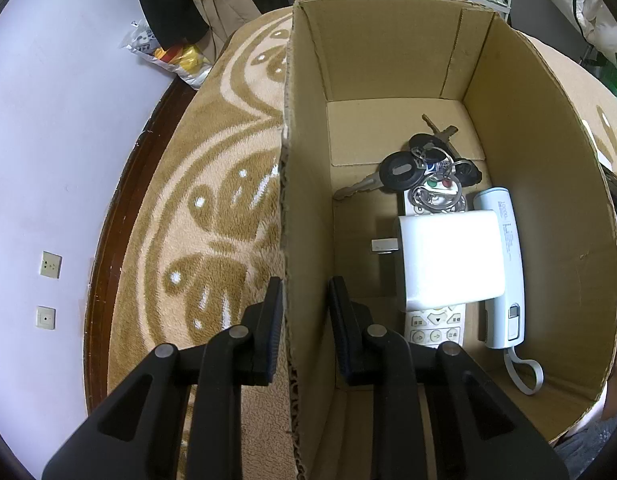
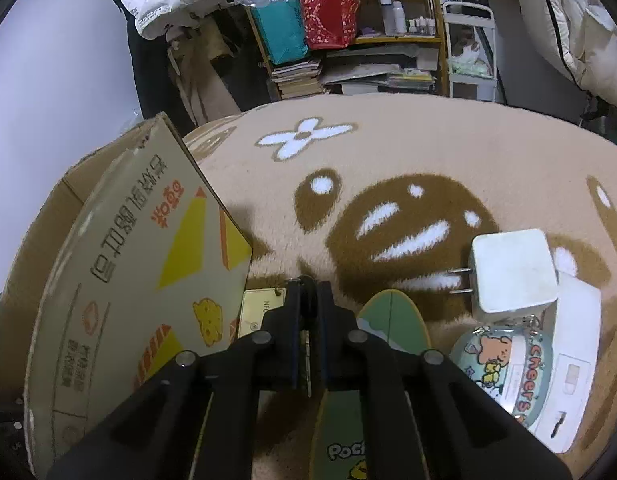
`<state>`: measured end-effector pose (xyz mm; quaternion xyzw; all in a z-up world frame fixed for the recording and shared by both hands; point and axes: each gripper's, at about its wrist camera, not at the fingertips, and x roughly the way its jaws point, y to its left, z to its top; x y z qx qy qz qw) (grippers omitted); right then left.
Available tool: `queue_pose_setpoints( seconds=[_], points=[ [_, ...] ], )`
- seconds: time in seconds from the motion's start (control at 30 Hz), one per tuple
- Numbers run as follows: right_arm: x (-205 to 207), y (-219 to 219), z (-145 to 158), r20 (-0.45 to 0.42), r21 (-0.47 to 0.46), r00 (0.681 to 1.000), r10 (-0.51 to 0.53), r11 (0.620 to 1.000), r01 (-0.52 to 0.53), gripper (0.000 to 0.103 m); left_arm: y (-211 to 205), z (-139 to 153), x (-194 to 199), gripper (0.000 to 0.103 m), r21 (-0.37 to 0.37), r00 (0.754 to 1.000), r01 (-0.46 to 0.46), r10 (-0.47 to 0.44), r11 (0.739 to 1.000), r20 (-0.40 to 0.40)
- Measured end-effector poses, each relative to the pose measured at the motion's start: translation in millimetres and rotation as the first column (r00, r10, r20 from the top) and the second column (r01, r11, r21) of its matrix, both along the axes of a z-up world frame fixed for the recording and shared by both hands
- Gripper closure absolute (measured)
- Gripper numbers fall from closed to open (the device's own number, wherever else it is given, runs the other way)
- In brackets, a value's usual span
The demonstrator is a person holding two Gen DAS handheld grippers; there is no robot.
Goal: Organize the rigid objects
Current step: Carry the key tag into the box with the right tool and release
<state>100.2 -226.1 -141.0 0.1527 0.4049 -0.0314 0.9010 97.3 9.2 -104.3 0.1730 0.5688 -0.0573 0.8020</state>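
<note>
The round tin (image 2: 508, 372) read "cheers" and the green board (image 2: 392, 316) "Poc" (rest hidden). Left claw (image 1: 304, 312) straddled the cardboard box (image 1: 388, 56) wall, fingers slightly apart either side. Inside lay keys (image 1: 420, 168), a white charger (image 1: 452, 256) and a remote (image 1: 436, 328). Right claw (image 2: 308, 300) had closed narrowly on a small dark object (image 2: 306, 282) beside a tag (image 2: 258, 312).

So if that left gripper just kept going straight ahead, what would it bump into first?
The left gripper straddles the cardboard box side wall, jaws open, one inside and one outside. Pushed straight on, it would probably slide further down that wall; depth is hard to judge. The white charger sits off to its right.
</note>
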Motion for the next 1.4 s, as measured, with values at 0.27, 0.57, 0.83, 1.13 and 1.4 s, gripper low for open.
queue_pose_setpoints(
  seconds=[0.27, 0.57, 0.83, 1.13, 1.4],
  points=[
    [-7.1, -4.2, 18.7, 0.043, -0.02, 0.999, -0.015, 1.0, 0.016, 0.094, 0.4, 1.1, 0.2, 0.079, -0.003, 1.0, -0.003, 0.003, 1.0, -0.002],
    [-21.2, -11.4, 58.4, 0.135, -0.002, 0.989, -0.054, 0.998, 0.055, 0.094, 0.1, 2.1, 1.4, 0.079, -0.006, 1.0, -0.005, 0.005, 1.0, -0.005],
    [-37.5, 0.6, 111.8, 0.274, 0.009, 0.962, -0.019, 1.0, 0.017, 0.094, 0.4, 1.7, 2.7, 0.079, -0.005, 1.0, -0.006, 0.006, 1.0, -0.006],
    [-54.2, 44.5, 154.5, 0.37, 0.018, 0.924, 0.103, 0.993, -0.118, 0.094, 0.4, 1.5, 2.7, 0.079, -0.006, 1.0, -0.007, 0.007, 1.0, -0.007],
    [-55.4, 90.3, 138.0, 0.289, -0.024, 0.931, 0.221, 0.974, -0.224, 0.094, 1.2, 0.8, 3.3, 0.079, -0.01, 1.0, -0.01, 0.01, 1.0, -0.011]
  ],
)
